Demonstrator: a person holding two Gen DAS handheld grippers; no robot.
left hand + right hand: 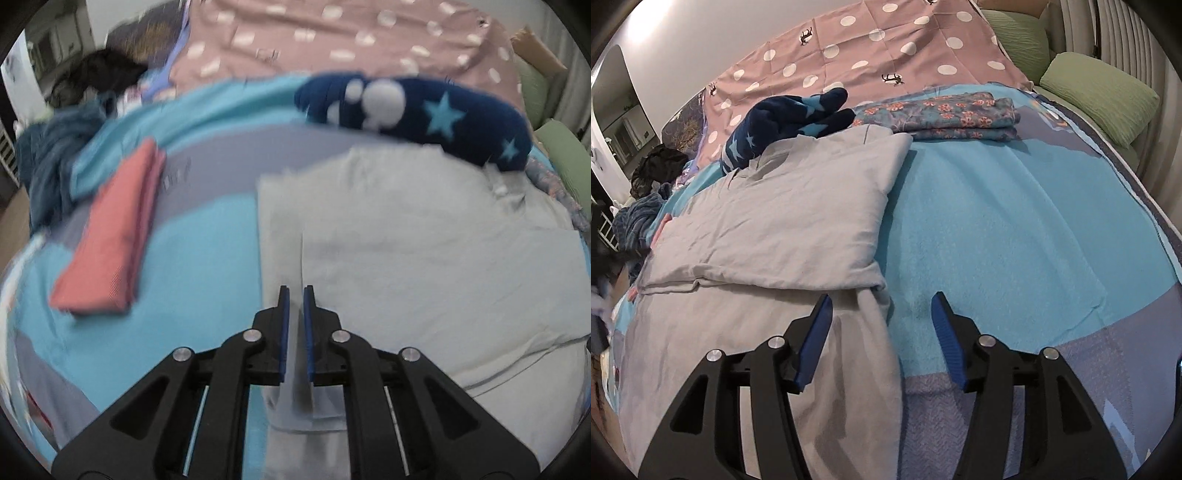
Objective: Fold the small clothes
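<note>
A pale grey garment [406,240] lies partly folded on the turquoise blanket [192,258]. In the left wrist view my left gripper [296,290] stands over the garment's near left part, its blue pads pinched on a raised fold of the grey cloth. The right wrist view shows the same garment [783,206] with its upper half doubled over. My right gripper [882,297] is open, and its fingers straddle the garment's near right edge without pressing it. The left finger is over grey cloth and the right finger over the blanket [997,221].
A folded coral cloth [110,236] lies left of the garment. A navy star-print item [424,110] sits just beyond it, beside a folded floral cloth [942,114]. Dark unfolded clothes [55,158] are heaped far left. Green pillows [1100,96] and a pink dotted sheet [868,48] lie behind.
</note>
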